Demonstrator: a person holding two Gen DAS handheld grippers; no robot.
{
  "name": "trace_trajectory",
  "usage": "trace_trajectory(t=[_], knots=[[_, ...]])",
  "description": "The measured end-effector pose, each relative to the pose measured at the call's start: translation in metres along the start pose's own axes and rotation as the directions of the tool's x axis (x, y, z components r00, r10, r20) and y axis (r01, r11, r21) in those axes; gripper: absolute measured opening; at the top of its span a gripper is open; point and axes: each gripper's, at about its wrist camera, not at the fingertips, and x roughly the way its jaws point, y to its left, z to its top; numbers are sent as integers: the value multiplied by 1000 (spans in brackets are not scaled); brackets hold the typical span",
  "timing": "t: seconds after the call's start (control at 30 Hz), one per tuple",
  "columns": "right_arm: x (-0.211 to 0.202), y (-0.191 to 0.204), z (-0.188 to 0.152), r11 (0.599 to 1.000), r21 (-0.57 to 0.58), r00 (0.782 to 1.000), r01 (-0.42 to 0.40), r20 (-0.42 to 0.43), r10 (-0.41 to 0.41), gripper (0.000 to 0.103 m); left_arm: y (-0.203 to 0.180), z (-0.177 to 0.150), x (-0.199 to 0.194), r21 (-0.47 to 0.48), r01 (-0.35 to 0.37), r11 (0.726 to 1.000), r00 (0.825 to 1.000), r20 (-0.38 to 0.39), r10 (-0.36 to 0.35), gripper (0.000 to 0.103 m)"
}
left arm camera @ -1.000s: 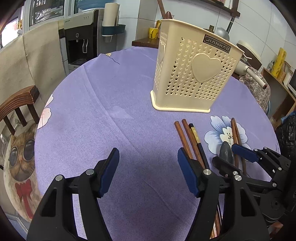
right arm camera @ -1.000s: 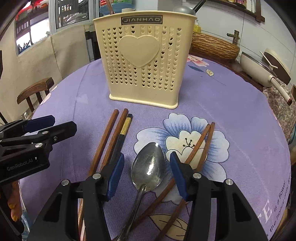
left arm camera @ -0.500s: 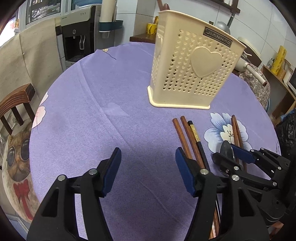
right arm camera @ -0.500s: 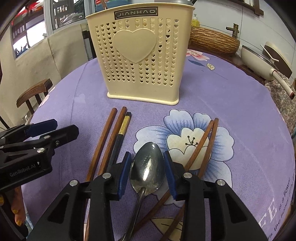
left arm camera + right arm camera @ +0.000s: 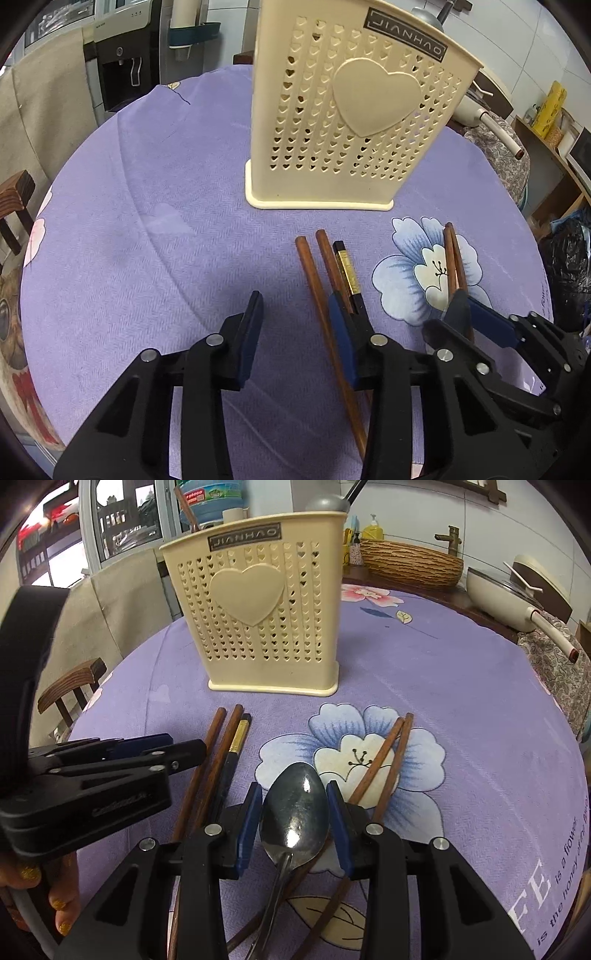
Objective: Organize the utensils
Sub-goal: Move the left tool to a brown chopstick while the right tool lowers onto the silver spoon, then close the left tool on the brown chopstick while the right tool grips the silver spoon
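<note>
A cream perforated utensil holder [image 5: 351, 122] [image 5: 269, 627] stands upright on the purple tablecloth. In front of it lie two brown chopsticks [image 5: 314, 280] [image 5: 218, 738] and a black-and-gold chopstick [image 5: 347, 266] [image 5: 238, 742]. Another brown pair [image 5: 452, 258] [image 5: 391, 749] rests on the flower print. My left gripper [image 5: 297, 332] [image 5: 184, 744] is closing; one brown chopstick runs between its jaws near the right pad, untouched by the left pad. My right gripper [image 5: 294, 823] [image 5: 467, 308] is shut on the bowl of a metal spoon [image 5: 295, 812], whose handle runs back under it.
A wooden chair [image 5: 14, 195] [image 5: 70, 686] stands off the table's left edge. A water dispenser [image 5: 122, 55] is behind it. A wicker basket [image 5: 410, 563] and a cream pan [image 5: 506, 594] sit beyond the table's far right. A person's hand [image 5: 55, 904] holds the left gripper.
The left gripper moved forward and right over the chopsticks, its jaws narrowing. The right gripper's jaws closed onto the spoon bowl, and its view rolled slightly.
</note>
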Motion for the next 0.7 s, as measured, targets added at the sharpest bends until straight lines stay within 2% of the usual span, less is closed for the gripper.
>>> trace_trajectory(t=[0.13,0.23,0.37,0.53,0.63,0.7], knots=[[-9,-4,0,1000,11,1000,1,26,-2,35,-6,5,4,4,-18,1000,1000,-2,18,30],[-13,-7,0,1000,15,999,7,43,-8,35,-15,4,7,42,-85,996,996,20,84,24],[-15,-10,0,1000,26,999,4,49,-5,35,-25,2,8,77,-140,987,990,44,137,22],[-15,-16,0,999,44,999,-1,50,-1,35,-28,8,12,72,-136,988,990,30,134,21],[-16,-14,0,999,43,999,-1,54,-1,35,-29,9,14,70,-137,988,990,30,135,12],[-17,-15,0,999,46,998,-5,55,2,35,-31,9,15,65,-131,989,991,28,129,10]])
